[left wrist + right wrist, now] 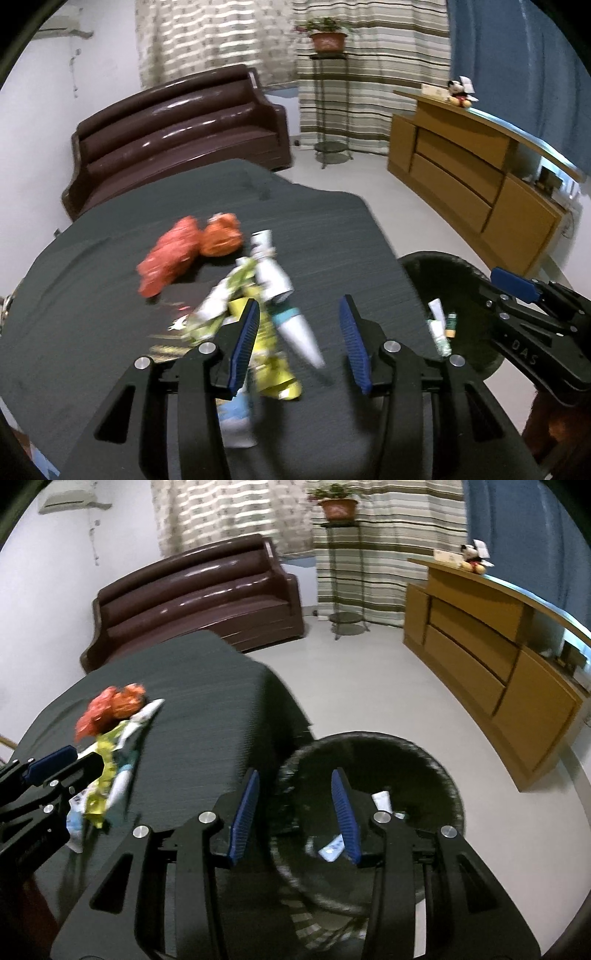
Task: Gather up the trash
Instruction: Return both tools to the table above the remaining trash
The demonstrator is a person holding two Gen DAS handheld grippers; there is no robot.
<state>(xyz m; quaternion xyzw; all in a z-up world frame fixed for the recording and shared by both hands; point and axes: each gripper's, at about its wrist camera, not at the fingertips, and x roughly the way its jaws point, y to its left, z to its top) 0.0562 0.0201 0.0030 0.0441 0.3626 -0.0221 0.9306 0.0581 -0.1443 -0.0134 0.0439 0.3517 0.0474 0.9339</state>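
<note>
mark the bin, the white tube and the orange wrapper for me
bin point(443, 771), right wrist view, far rim.
white tube point(299, 328), left wrist view, tapered lower body.
orange wrapper point(221, 236), left wrist view, centre of crumpled ball.

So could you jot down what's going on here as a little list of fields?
Place: table with a dark cloth, black bin beside it
Still on the table: orange wrappers, white tubes, yellow-green packets
In the bin: a few tubes
Left gripper: open, above the pile, holding nothing
Right gripper: open, over the bin, empty
</note>
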